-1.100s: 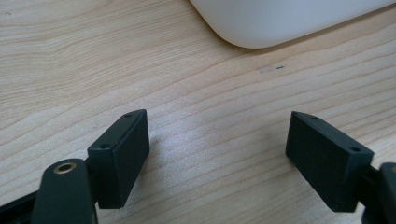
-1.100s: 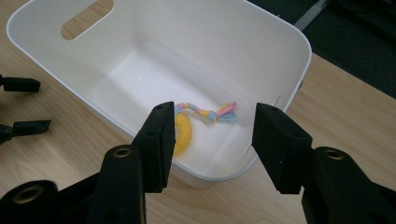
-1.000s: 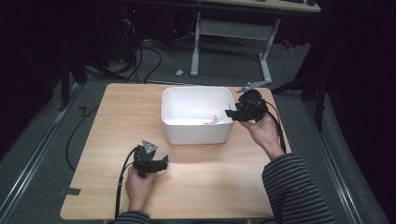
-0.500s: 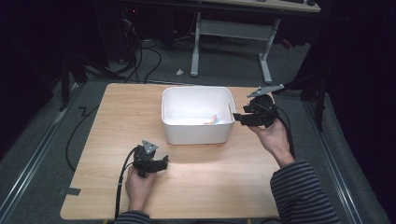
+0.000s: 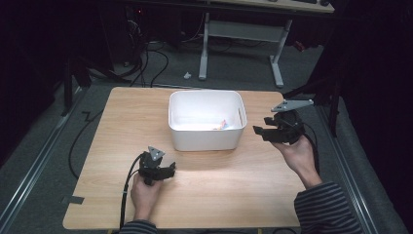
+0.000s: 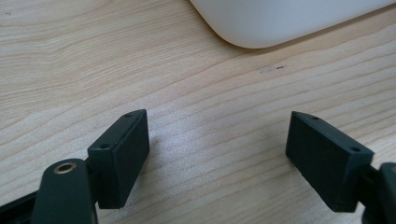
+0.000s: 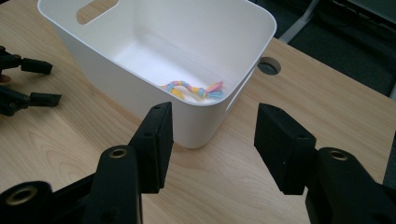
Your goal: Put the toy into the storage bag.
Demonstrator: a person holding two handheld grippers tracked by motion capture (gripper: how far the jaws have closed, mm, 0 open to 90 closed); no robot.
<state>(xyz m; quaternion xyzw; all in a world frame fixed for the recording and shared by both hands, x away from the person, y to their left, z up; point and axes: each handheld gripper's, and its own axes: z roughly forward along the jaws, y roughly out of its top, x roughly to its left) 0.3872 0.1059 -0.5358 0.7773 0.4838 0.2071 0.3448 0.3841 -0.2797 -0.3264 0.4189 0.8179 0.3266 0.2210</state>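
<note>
I have the left claw [image 5: 168,169] low over the worktop [image 5: 117,126], jaws spread wide with bare wood between them, just in front of the white bin [image 5: 205,141]. My right claw [image 5: 258,131] is held up off the wood just beside the bin's right end, pointing at it, jaws spread and holding nothing. From the right gripper view I see a pastel braided rope [image 7: 192,89] lying on the bin's floor against the near wall. The bin sits at the worktop's middle, toward the far edge.
</note>
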